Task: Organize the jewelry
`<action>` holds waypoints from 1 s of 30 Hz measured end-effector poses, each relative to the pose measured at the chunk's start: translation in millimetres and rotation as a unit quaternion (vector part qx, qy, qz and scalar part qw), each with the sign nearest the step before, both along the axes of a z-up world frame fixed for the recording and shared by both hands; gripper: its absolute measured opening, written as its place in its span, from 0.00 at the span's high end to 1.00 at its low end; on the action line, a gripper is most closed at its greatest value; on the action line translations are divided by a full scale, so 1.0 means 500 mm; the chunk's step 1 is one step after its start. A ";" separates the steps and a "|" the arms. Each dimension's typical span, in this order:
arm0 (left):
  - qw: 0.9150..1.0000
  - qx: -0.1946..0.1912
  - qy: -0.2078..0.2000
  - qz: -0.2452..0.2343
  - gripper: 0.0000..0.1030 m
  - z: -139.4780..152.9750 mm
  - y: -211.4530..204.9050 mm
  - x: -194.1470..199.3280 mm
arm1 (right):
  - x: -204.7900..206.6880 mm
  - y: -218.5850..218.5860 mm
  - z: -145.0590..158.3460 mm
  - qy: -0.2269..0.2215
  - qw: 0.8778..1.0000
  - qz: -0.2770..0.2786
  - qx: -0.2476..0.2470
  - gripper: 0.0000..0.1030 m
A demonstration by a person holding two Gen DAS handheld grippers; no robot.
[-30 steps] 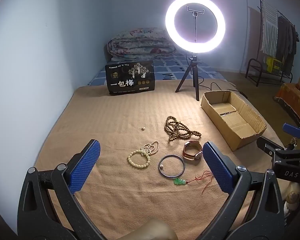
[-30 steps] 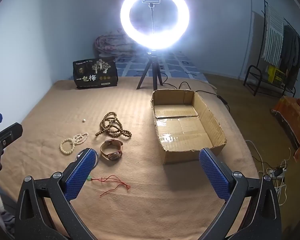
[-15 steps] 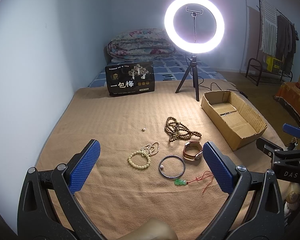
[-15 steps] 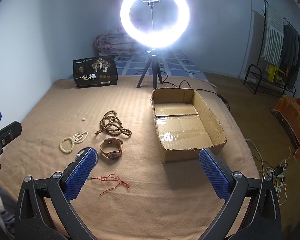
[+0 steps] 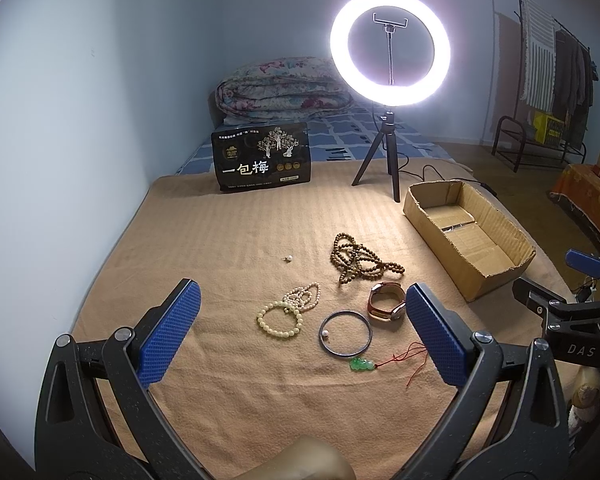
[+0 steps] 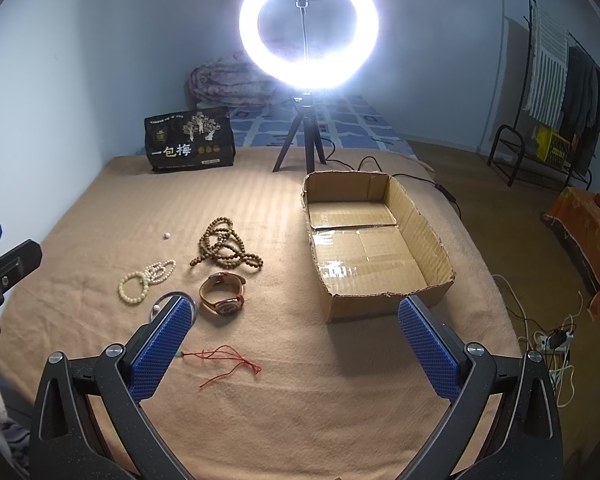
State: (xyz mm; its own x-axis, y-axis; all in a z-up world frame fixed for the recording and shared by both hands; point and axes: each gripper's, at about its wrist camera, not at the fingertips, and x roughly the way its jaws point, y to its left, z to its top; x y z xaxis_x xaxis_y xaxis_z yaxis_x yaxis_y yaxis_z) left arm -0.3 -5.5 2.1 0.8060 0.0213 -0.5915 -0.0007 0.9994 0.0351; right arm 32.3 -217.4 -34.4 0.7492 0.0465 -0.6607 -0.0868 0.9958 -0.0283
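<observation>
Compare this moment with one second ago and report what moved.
Nothing visibly moved. Both claws, left and right, hang open over the blanket as before, holding nothing. The watch, wooden beads, bangle, pearl bracelets and green pendant lie where they were, outside the cardboard box.

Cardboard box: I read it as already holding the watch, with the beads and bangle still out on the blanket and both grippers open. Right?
Not quite. The cardboard box holds nothing; the right wrist view shows its bare floor. The watch lies on the blanket with the beads and bangle. Both the left gripper and right gripper are open.
</observation>
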 end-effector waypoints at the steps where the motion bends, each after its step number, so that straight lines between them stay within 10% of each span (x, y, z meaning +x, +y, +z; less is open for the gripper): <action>1: 1.000 0.000 0.000 0.000 0.00 0.000 -0.001 0.000 | 0.000 0.000 0.000 0.000 1.000 0.000 0.000 0.00; 30: 1.000 0.000 0.006 0.001 0.00 0.001 0.016 0.002 | 0.008 -0.001 -0.010 0.015 1.000 0.003 0.007 0.00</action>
State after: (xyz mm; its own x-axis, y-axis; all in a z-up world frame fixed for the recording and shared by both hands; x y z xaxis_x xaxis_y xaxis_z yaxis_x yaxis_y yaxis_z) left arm 0.6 2.7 2.7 0.7988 0.0224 -0.6012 -0.0019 0.9994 0.0348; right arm 36.3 -218.0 -39.3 0.7289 0.0608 -0.6820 -0.0942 0.9955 -0.0119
